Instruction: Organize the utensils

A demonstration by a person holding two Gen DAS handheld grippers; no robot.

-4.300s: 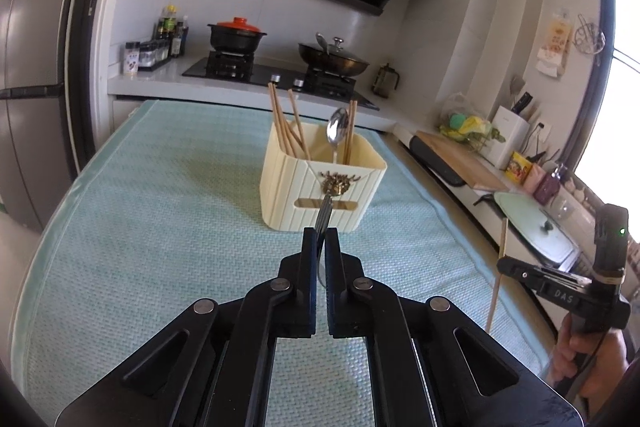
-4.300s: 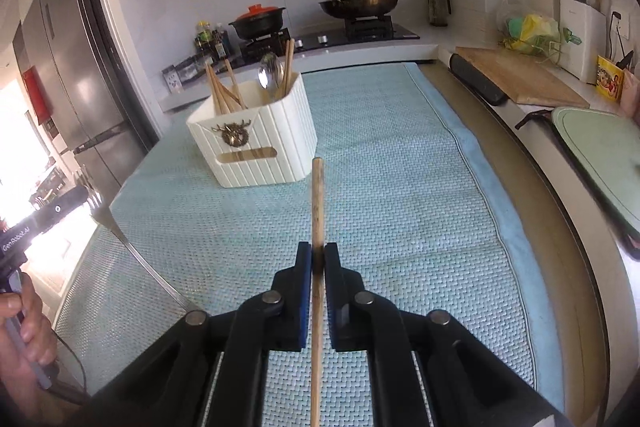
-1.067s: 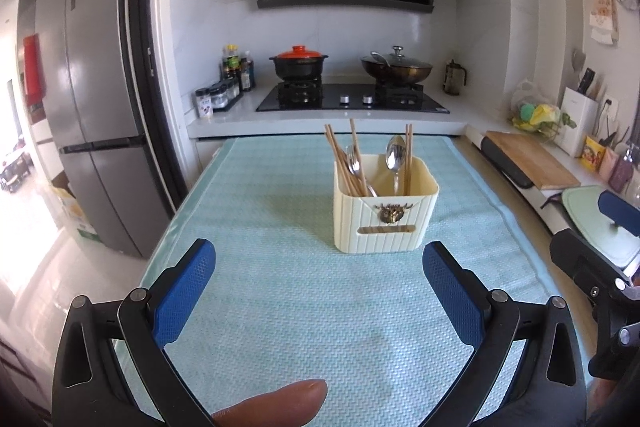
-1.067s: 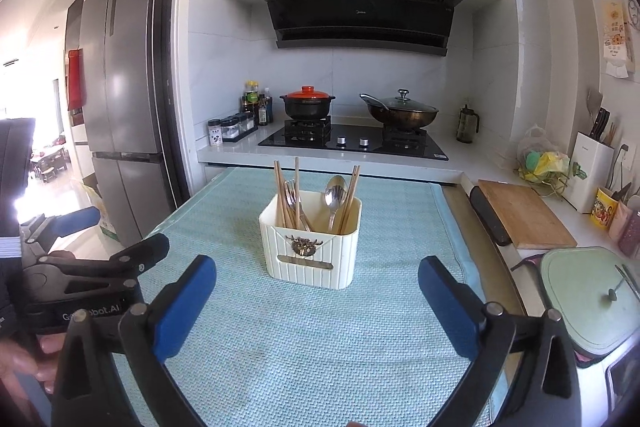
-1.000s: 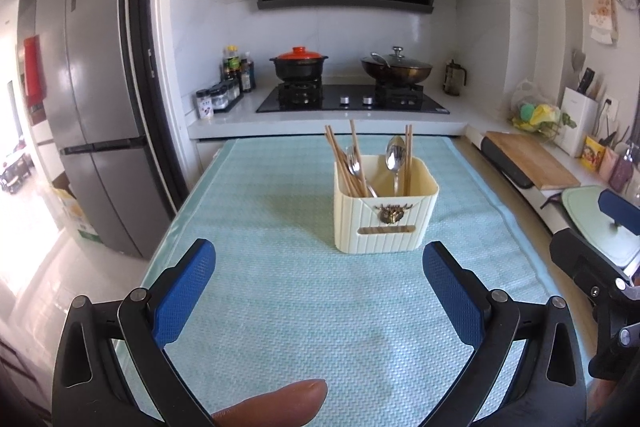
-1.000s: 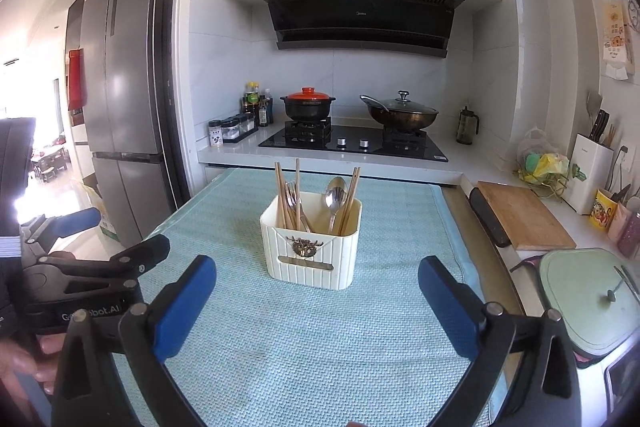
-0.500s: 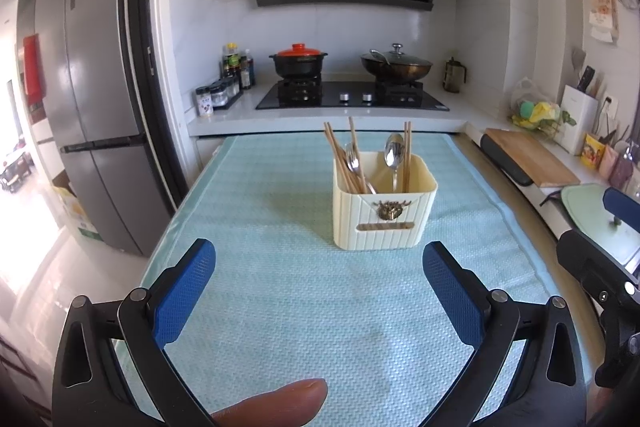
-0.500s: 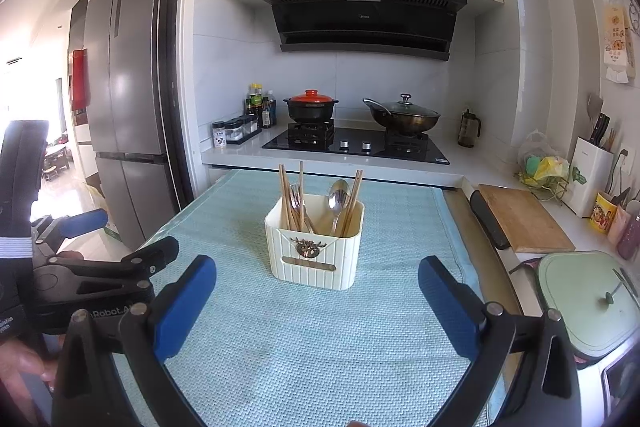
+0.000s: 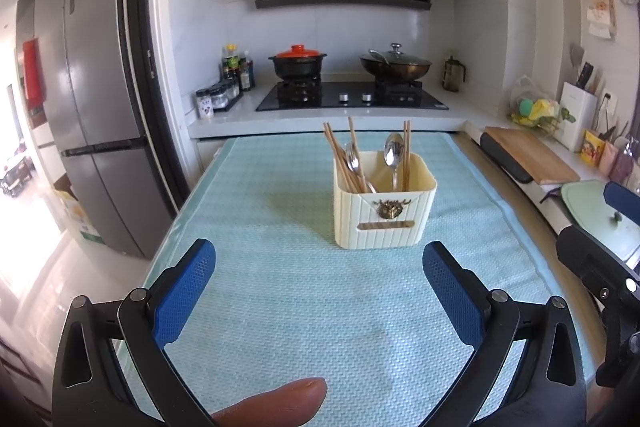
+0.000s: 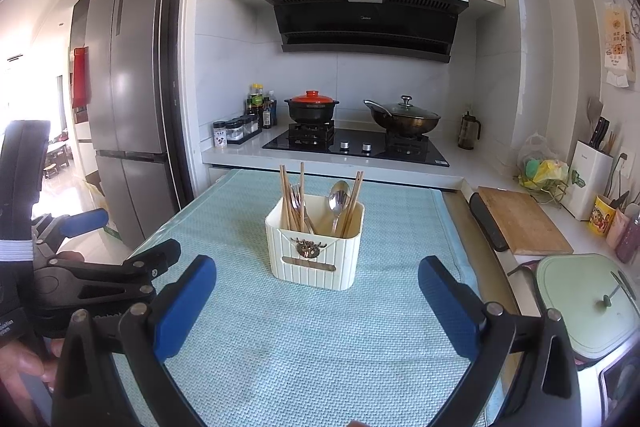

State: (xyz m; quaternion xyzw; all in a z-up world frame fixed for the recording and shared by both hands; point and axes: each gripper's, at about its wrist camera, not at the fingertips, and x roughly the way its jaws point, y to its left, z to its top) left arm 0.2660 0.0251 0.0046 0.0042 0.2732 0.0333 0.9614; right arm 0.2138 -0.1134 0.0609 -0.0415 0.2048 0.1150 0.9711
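Left wrist view: left gripper jaws spread wide, nothing between them, held back from cream holder on teal mat. Chopsticks and spoon stand upright inside, so sorting looks pretty much done.

Right wrist view: right gripper likewise gaping, empty, well short of holder. No loose utensils visible on mat, probably why both hang idle.
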